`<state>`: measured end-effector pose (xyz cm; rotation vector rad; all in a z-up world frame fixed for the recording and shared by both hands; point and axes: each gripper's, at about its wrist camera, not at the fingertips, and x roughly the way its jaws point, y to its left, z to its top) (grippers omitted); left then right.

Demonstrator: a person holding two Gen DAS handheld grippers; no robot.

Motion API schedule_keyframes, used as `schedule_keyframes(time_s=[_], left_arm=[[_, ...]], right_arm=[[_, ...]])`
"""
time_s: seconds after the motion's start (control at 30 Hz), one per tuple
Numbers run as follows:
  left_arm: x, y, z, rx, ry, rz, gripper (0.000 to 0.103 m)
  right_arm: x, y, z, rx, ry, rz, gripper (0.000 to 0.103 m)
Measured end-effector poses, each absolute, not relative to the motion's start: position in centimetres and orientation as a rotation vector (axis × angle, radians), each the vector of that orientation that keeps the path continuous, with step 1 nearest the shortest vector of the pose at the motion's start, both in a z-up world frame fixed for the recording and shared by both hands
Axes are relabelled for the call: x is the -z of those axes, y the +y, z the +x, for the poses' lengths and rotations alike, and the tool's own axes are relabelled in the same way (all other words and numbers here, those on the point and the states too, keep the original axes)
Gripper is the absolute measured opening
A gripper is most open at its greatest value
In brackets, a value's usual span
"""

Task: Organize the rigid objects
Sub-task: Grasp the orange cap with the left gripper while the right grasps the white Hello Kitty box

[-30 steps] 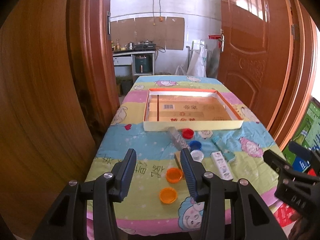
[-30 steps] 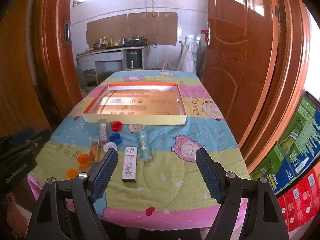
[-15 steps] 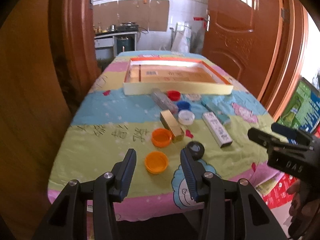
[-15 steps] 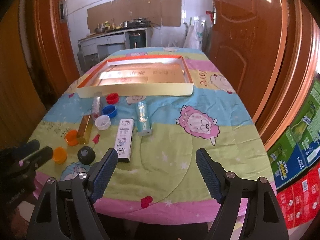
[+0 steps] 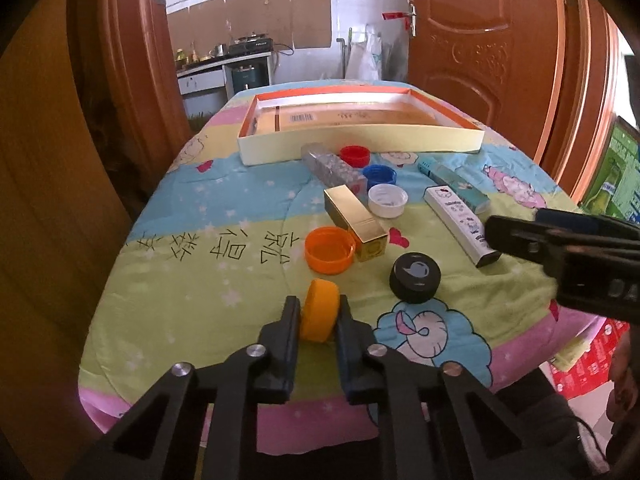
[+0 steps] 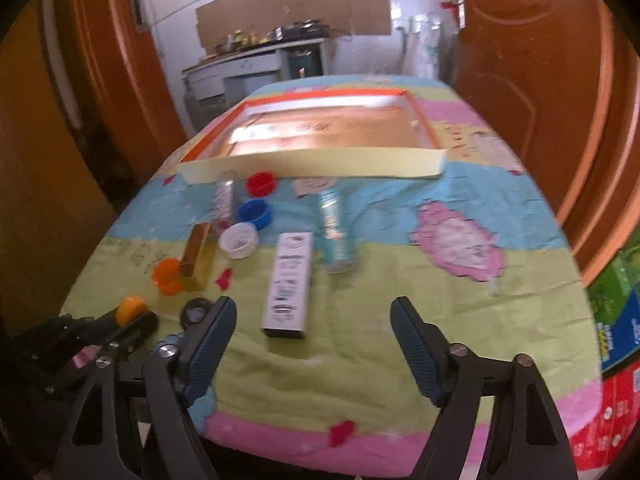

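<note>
Your left gripper point(image 5: 319, 312) is clamped on the yellow-orange cap point(image 5: 320, 309), held on edge between the pads; its lower rim is hidden behind the fingers. Your right gripper point(image 6: 312, 320) is spread wide with the jaws closing and nothing between them; its view is motion-blurred, so labels there can't be read. Just ahead of it, slightly left, lies the white Hello Kitty box point(image 6: 289, 284), small print unreadable. The black round lid point(image 5: 415, 277) sits just right of your left gripper and, in the right view, is half hidden behind the right gripper's left finger. Beyond the left gripper: open orange cap point(image 5: 329, 249) touching the gold box point(image 5: 356, 222), then white cap point(image 5: 387, 199), blue cap point(image 5: 379, 176), clear tube point(image 5: 333, 169), red cap point(image 5: 354, 156), teal box point(image 5: 454, 182). Black Chinese characters on the tablecloth point(image 5: 192, 272) left of the orange cap, inverted. Farthest, the shallow cardboard tray point(image 5: 360, 145) with a barcode inside; printing too small to read.
</note>
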<state>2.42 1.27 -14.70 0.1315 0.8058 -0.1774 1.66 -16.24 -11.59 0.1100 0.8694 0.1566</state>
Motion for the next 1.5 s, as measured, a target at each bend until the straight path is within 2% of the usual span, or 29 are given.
schedule_keyframes(time_s=[0.07,0.13,0.3,0.37,0.43,1.07,1.5], left_arm=[[14.7,1.3,2.3,0.180,0.803,0.137,0.012],[14.7,1.5,2.4,0.189,0.804,0.132,0.012],[14.6,1.9,2.6,0.205,0.803,0.112,0.012],[14.6,2.0,2.6,0.208,0.804,0.107,0.012],[14.5,2.1,2.7,0.209,0.805,0.105,0.012],[7.2,0.9,4.8,0.227,0.683,0.106,0.012],[2.6,-0.1,13.0,0.263,0.698,0.053,0.012]], right_arm=[[12.0,-15.5,2.3,-0.160,0.883,0.102,0.058],[12.5,-14.8,3.2,-0.125,0.905,0.070,0.051],[13.4,-13.7,4.8,-0.118,0.932,0.042,0.050],[13.5,-13.5,5.2,-0.105,0.931,0.026,0.033],[13.5,-13.5,5.5,-0.101,0.928,0.013,0.026],[8.2,-15.6,3.8,-0.184,0.840,0.074,0.026],[3.7,-18.3,8.3,-0.149,0.760,0.009,0.026]])
